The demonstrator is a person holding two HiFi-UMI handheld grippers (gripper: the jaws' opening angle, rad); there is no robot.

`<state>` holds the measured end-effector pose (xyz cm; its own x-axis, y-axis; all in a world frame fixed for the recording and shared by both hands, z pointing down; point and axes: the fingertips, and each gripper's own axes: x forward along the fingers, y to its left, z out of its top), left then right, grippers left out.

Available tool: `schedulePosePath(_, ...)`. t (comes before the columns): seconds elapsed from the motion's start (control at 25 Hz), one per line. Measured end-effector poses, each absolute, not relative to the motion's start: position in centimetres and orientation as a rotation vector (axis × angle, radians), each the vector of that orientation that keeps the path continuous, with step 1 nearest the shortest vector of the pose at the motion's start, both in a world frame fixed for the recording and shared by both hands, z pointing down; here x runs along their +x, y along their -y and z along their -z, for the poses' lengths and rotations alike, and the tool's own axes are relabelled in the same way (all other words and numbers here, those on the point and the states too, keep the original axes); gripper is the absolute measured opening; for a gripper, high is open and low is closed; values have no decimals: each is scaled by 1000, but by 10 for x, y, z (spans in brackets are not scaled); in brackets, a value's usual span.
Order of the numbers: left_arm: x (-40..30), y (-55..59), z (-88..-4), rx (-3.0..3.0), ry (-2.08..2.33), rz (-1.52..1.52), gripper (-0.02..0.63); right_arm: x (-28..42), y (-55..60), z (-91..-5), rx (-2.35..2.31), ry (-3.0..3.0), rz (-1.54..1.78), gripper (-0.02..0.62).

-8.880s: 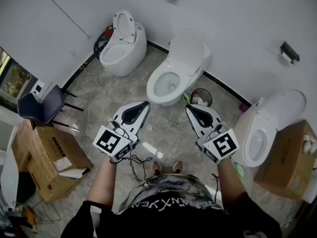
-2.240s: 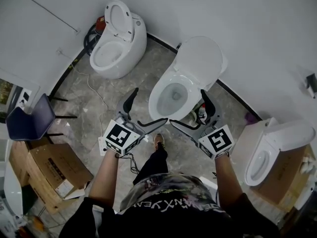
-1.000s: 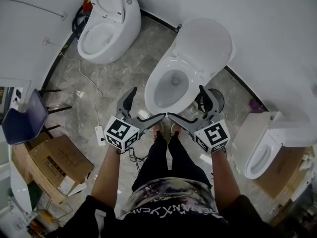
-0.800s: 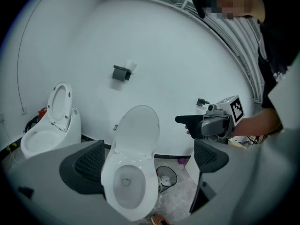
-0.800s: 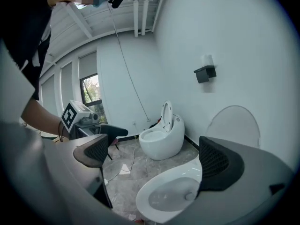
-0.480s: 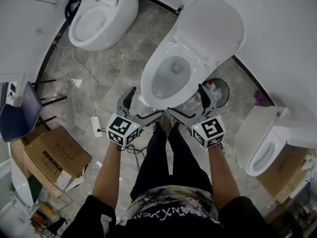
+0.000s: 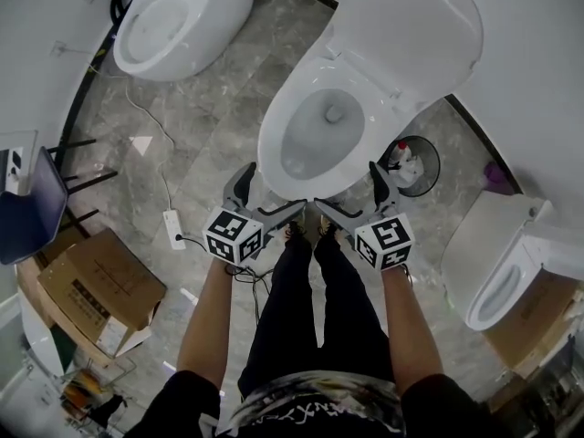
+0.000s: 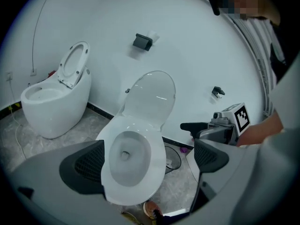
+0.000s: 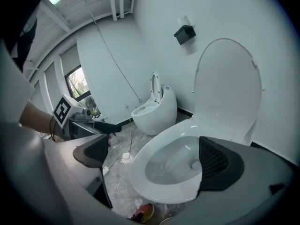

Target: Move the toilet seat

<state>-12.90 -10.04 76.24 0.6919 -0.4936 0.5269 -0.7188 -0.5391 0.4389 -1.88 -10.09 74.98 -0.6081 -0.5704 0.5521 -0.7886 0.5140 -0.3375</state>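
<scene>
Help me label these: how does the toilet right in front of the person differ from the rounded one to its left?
The front toilet has a long oval bowl; the rounded toilet is a squat egg shape. The front toilet's raised lid is broad; the rounded toilet's raised lid is narrow. Both are white, open and back onto the wall.

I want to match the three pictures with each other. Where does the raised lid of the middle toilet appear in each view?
Head view: raised lid at the upper right, touching the top edge.
Left gripper view: lid at the centre, slightly above the middle.
Right gripper view: lid at the right, upright against the wall.
Shared landmark: the egg-shaped toilet, left of the lid in all three.
</scene>
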Motion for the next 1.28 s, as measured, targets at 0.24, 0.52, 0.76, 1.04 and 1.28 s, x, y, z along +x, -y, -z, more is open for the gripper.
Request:
schedulePosePath(0.24,-128,81,-828,2200,902,-506,577,-18,85,-817,1125,2329,-878,584)
schedulePosePath(0.52,-128,67,-877,2142,903,-528,577,-12,70,-874,1118,2273,-932,584)
schedulePosePath(0.76,-130,56,-907,2074,923,-525,577,-8,56,-908,1145,2225,-1034,584)
schedulePosePath(1.04,-171,59,-935,1736,1221,-238,577,9,53,-940,1383,2114,-1455,584)
schedulePosePath(1.28,-175,47,-960,1432,1248,82,577,7,53,-958,1454,2047,-1691,584)
